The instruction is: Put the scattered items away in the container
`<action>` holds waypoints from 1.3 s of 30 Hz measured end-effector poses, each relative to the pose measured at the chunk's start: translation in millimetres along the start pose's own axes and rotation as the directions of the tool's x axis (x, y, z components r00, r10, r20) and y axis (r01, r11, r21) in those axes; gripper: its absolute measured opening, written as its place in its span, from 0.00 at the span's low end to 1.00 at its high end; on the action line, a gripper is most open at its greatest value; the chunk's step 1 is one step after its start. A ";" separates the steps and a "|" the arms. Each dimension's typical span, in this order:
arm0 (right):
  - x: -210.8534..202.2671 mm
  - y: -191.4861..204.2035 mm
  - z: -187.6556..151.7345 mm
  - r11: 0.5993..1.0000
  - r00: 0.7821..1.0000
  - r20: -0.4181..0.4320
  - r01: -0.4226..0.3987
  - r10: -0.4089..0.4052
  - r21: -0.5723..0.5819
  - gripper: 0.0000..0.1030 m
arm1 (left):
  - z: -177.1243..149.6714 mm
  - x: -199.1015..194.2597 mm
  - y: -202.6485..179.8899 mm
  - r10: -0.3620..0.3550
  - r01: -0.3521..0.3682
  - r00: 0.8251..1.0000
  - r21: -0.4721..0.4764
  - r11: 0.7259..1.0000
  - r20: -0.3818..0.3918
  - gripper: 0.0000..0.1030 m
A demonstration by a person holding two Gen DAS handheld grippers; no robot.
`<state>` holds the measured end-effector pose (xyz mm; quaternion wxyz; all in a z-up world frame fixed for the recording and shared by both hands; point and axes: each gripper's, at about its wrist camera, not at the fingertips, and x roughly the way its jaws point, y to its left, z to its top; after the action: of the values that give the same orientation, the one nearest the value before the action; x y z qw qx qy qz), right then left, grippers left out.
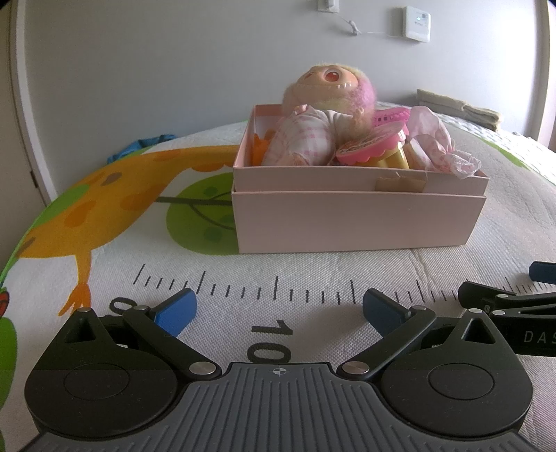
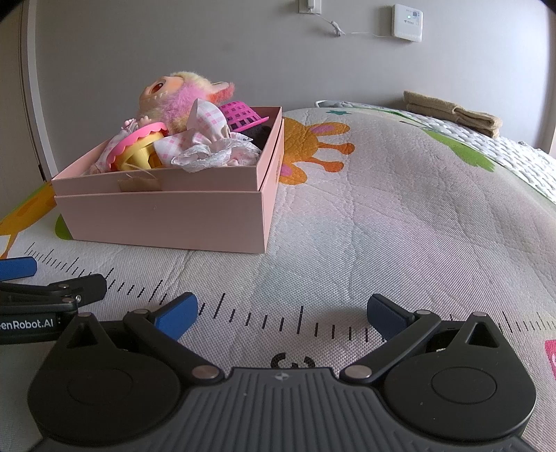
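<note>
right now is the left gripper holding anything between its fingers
No, the left gripper is open with only the bare play mat showing between its blue fingers, and the doll sits in the pink box.

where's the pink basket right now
The pink basket sits inside the pink box at its far right corner, behind the furry doll and checked cloth.

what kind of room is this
Probably a child's room or play area at home: a quilted play mat printed with cartoon animals and a ruler, a pink box of toys including a furry doll, and a wall controller.
</note>
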<state>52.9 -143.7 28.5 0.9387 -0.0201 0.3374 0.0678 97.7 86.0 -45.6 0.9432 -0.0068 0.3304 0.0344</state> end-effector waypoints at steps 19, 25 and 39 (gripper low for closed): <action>3.5 -2.3 4.7 1.000 1.000 0.001 0.001 -0.001 -0.001 1.00 | 0.7 -0.2 1.0 0.000 0.000 1.000 0.000 1.000 -0.002 1.00; 3.8 -2.6 4.5 1.000 1.000 0.001 0.000 0.000 0.000 1.00 | 1.7 1.2 -2.3 0.000 0.000 1.000 0.000 1.000 -0.002 1.00; 3.8 -2.2 4.4 1.000 1.000 0.001 0.001 -0.001 0.000 1.00 | 1.3 -1.1 -5.8 -0.001 0.001 1.000 0.000 1.000 -0.002 1.00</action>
<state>58.8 -145.1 29.5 0.9388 -0.0202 0.3371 0.0675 98.1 80.2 -43.9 0.9428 -0.0071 0.3315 0.0340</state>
